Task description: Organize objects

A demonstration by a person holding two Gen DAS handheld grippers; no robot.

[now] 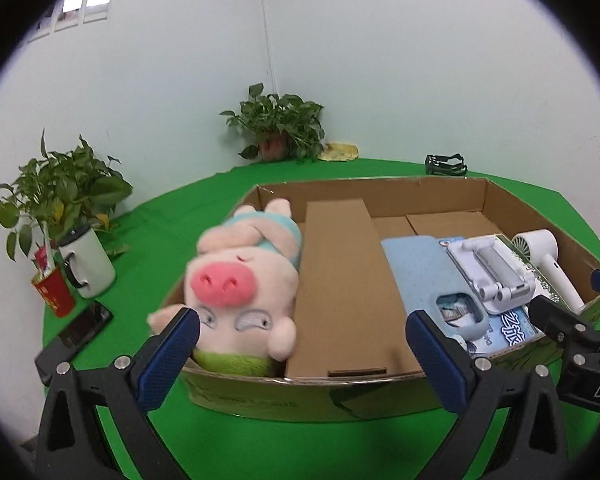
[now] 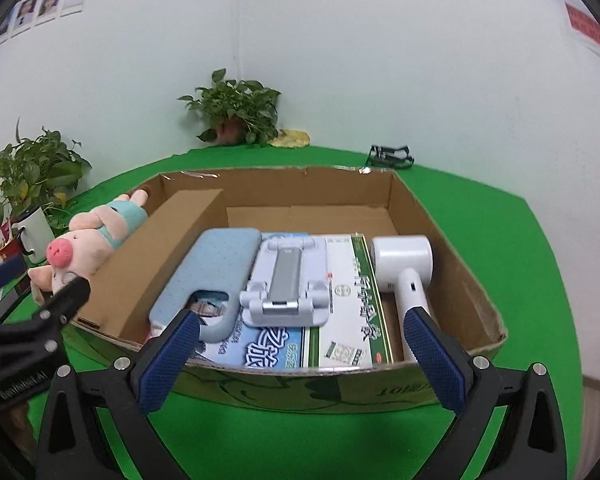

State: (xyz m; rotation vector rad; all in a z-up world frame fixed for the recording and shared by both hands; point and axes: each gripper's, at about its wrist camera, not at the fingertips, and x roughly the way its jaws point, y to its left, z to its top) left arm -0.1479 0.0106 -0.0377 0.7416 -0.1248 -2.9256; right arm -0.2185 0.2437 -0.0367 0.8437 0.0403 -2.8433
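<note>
An open cardboard box (image 1: 380, 396) (image 2: 324, 388) stands on the green table. A cardboard divider (image 1: 340, 280) (image 2: 160, 260) splits it. A pink plush pig (image 1: 244, 276) (image 2: 96, 240) lies in the left compartment, head towards me and resting on the near rim. The right compartment holds a blue phone case (image 1: 424, 268) (image 2: 212, 272), a white phone stand (image 1: 488, 268) (image 2: 288, 288), a white handheld fan (image 1: 548, 264) (image 2: 404, 268) and flat printed packages (image 2: 348, 320). My left gripper (image 1: 304, 340) is open and empty in front of the box. My right gripper (image 2: 304, 340) is open and empty at the box's near wall.
Two potted plants (image 1: 56, 196) (image 1: 280, 124) stand by the walls. A white mug (image 1: 88, 264), a red cup (image 1: 54, 292) and a black phone (image 1: 76, 332) sit left of the box. A black clip-like object (image 1: 446, 165) lies behind it.
</note>
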